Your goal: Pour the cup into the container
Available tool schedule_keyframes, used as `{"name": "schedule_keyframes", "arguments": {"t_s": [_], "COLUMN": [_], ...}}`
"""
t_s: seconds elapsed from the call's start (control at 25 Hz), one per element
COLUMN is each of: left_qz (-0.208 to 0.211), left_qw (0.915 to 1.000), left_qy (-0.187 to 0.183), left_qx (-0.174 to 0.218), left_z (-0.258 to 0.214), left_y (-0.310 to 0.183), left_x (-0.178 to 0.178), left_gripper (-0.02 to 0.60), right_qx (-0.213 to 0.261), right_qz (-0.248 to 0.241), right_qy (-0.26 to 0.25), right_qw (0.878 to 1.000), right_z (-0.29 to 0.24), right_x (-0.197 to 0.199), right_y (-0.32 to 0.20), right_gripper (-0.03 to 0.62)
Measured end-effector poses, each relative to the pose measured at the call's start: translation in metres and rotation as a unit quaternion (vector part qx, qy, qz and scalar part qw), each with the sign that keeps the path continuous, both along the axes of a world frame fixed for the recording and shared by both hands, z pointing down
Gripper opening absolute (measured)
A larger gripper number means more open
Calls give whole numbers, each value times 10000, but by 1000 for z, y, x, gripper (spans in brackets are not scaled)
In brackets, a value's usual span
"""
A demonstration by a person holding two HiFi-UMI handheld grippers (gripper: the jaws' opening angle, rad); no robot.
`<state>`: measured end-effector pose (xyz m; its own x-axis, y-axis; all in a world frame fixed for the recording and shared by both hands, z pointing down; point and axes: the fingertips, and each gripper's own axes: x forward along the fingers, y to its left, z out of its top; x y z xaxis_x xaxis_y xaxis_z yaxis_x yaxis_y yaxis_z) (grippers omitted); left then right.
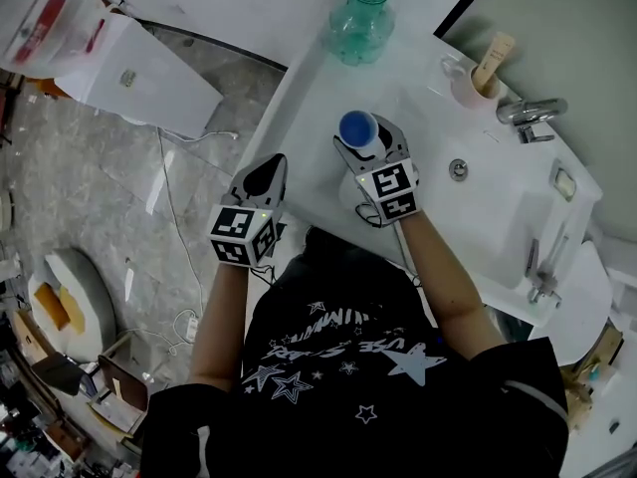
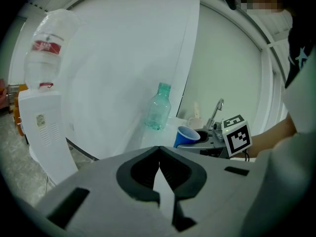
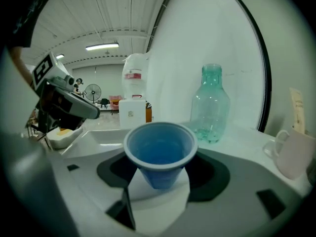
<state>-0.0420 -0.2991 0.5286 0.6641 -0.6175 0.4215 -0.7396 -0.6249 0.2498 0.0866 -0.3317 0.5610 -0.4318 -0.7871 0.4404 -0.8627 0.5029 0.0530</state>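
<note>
- The left gripper [image 1: 265,175] is nearest, jaws closed on nothing, hanging off the near left edge of the counter [image 1: 309,137] over the floor. So nothing's steadying anything. If the pour gets wobbly, there's no backup hand.
- The right gripper [image 1: 366,147] is clamped on the blue cup [image 3: 160,149], just over the counter, left of the sink [image 1: 498,207]. The cup looks like thin plastic. Squeeze harder and I reckon it buckles and slops; go looser and it slips as it tips.
- I can't tell how full the cup is, so a fast tilt could dump it all at once.
- The bottle [image 1: 360,18] stands well apart at the far end, close to the counter's left edge. Its neck is way narrower than the cup's rim, so most of the pour could run down the outside.
- The bottle looks nearly empty and light. A knock from the cup or jaw probably topples it, maybe off the counter.
- The mug [image 1: 468,88] and tap [image 1: 528,113] are off to the right, likely out of the way.
</note>
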Motion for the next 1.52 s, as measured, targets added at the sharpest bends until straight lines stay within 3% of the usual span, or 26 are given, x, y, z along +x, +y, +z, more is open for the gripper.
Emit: {"name": "schedule_keyframes", "arguments": {"t_s": [0.24, 0.76, 0.92, 1.24, 1.52], "left_qz": [34, 340, 452, 633, 585], "left_qw": [9999, 9992, 9987, 9976, 9978], "left_qy": [-51, 70, 169, 279, 308], "left_qx": [-111, -184, -165, -45, 77], "left_z": [12, 21, 22, 20, 4], "left_y": [-5, -1, 2, 18, 45], "left_x": [-1, -4, -6, -1, 14], "left_gripper": [10, 9, 9, 10, 10], "right_qx": [-183, -393, -493, -462, -107], "right_qz": [-217, -60, 262, 856, 1117], "right_qy": [32, -226, -313, -294, -486], "right_qw": [9996, 9990, 9979, 9948, 9925], "right_z": [17, 26, 27, 20, -10], "right_x": [-12, -16, -7, 27, 53], "right_y": [5, 7, 16, 59, 90], "right_gripper": [296, 326, 391, 391, 247]}}
